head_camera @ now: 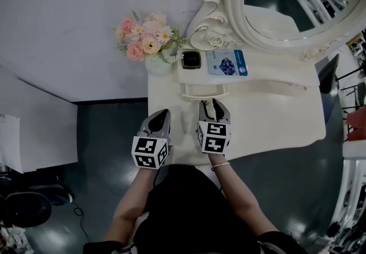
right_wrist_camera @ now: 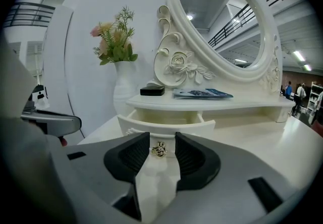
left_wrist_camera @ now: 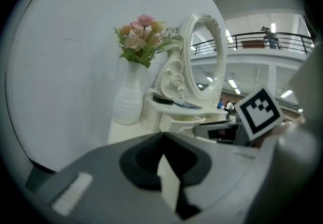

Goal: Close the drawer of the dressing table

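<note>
Directly before the spread right claw (right_wrist_camera: pixel 161 140), the drawer (right_wrist_camera: pixel 166 126) stands pulled out.

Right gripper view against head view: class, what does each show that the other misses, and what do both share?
Only the right gripper view: the drawer's gold knob, framed by the open jaws of the right gripper. Only the head view: the person's arms and the dark floor. Both: the flowers, black box, blue booklet and open drawer.
</note>
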Tool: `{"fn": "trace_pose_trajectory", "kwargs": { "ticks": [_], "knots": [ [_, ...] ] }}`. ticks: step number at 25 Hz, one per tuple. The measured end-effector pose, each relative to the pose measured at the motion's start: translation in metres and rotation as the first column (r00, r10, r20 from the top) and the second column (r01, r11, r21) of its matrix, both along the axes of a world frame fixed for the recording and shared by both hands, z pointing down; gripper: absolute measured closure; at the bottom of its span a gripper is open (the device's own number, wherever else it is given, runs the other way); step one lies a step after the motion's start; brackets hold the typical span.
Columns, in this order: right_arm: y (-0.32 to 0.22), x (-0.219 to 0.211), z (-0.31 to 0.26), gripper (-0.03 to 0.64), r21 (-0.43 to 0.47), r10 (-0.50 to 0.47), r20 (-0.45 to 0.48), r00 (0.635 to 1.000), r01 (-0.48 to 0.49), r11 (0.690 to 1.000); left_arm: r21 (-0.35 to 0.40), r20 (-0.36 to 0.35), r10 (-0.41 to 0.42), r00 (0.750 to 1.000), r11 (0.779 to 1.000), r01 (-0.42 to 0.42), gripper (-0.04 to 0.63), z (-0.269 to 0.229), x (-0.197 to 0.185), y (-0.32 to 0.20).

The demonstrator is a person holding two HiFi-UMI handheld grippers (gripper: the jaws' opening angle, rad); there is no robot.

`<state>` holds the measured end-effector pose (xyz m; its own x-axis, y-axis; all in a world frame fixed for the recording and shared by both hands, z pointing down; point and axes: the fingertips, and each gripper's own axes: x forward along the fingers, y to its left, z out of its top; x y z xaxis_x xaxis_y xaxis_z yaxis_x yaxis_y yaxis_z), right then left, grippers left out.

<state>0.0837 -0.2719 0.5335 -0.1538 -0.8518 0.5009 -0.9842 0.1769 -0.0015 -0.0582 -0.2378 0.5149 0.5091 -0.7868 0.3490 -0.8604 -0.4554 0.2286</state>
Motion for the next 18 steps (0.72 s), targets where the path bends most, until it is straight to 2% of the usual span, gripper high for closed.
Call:
{"fn": "trace_pose_trajectory", "kwargs": {
  "ticks": [18],
  "knots": [
    [-0.027,-0.007,0.001,0.463,-0.002,-0.018,-0.028,0.999,0.018,1.0,0.0,-0.001,-0.032,0.999,0.999,0.032,0.589,0.001,-0.006,-0.01]
  ]
}}
